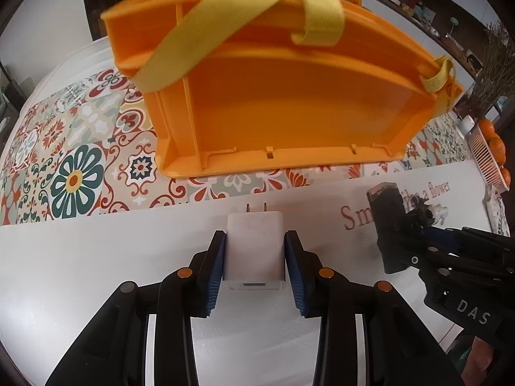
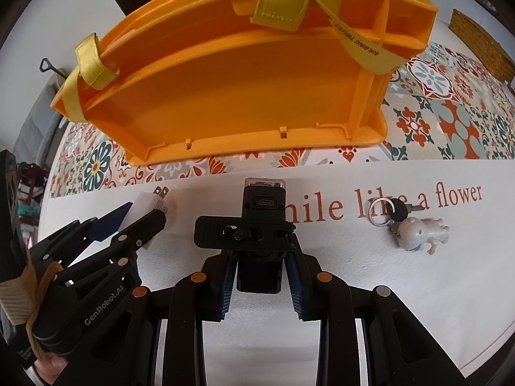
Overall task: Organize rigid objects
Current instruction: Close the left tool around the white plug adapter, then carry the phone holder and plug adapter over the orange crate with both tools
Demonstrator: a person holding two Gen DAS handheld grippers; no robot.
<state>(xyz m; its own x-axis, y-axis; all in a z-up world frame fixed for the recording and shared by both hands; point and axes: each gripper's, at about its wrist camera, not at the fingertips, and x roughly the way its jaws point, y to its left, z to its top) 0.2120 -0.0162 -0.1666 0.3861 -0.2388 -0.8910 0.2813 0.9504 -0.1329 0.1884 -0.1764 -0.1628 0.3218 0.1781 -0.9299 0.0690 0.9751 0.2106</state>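
White tabletop (image 1: pixel 96 257) with a patterned floral-tile runner (image 1: pixel 74 167) carries an open orange plastic organiser box (image 1: pixel 289 106) with yellow ribbon straps (image 1: pixel 315 9). Just before it, the left gripper (image 1: pixel 254 254) pinches a white square plug-in charger (image 1: pixel 254 247), prongs toward the box. The right gripper (image 2: pixel 260 276) clamps a black boxy device with a clip (image 2: pixel 260 234). A key ring with a small white figurine (image 2: pixel 415 228) lies apart, untouched. Risks: the smooth charger could slip from the pads, or either item could snag a strap or catch the box's front wall.

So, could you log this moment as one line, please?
left gripper: shut on white charger | right gripper: shut on black device | orange box: empty
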